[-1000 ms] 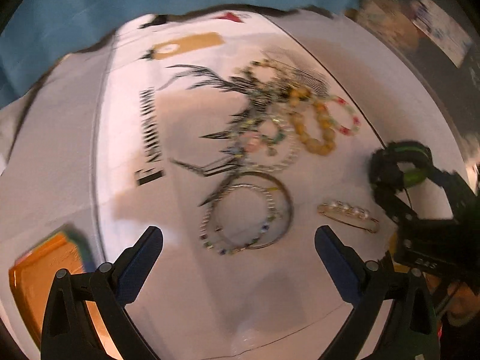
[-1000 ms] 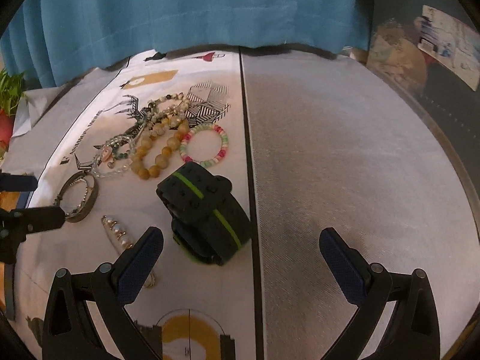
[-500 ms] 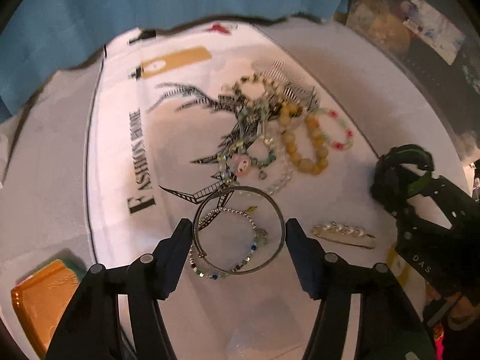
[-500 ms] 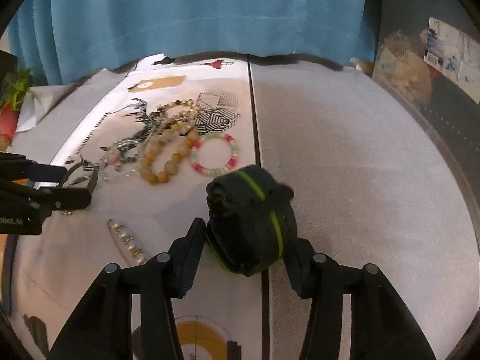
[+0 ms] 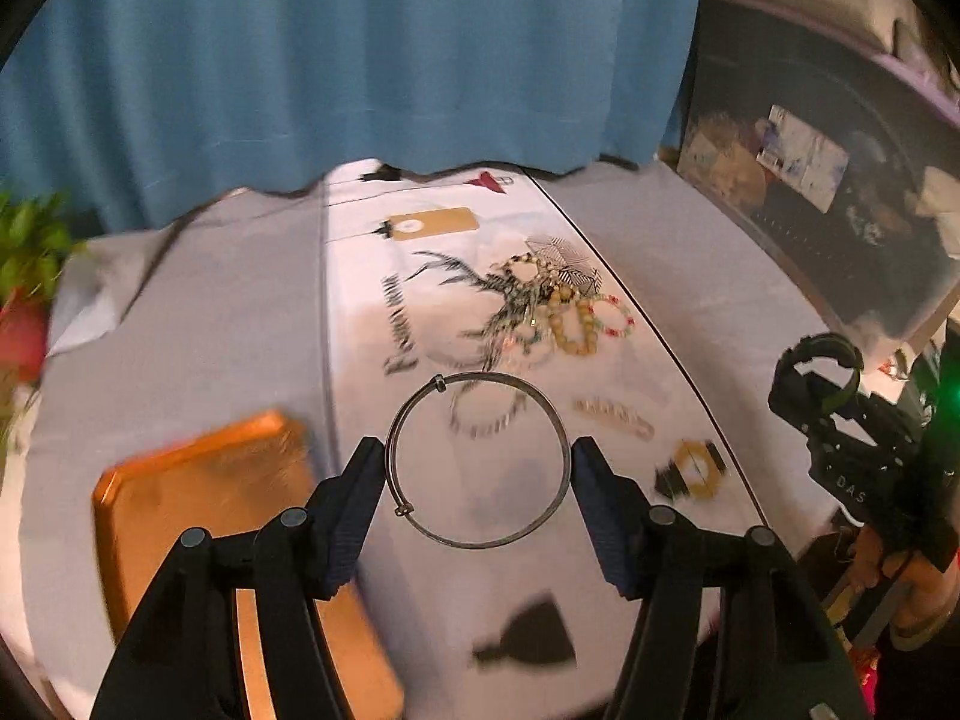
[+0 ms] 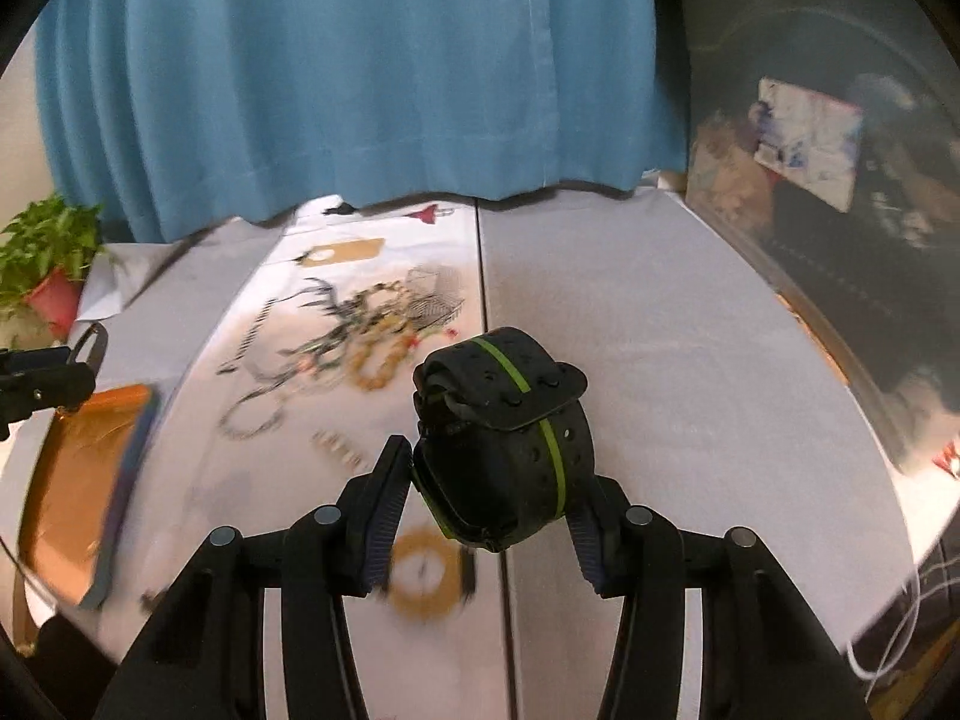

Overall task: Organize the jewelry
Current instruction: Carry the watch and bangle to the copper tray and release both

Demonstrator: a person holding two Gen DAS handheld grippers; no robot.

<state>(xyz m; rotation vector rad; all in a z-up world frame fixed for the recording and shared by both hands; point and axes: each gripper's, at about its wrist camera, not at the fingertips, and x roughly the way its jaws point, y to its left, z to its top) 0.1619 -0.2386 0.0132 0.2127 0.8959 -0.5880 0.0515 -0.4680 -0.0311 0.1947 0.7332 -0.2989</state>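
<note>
The left hand-held gripper clamps a thin metal bangle above the worktop; the right hand-held gripper grips a black green-striped watch above the worktop's middle.

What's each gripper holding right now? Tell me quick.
Left gripper: shut on the bangle, lifted off the table.
Right gripper: shut on the black watch, also lifted.

Both grippers are matte black. The left gripper has angular linkage arms with round silver screw heads at the joints and dark blue ribbed pads. The right gripper matches it: same silver screws, same blue-grey ribbed pads.
</note>
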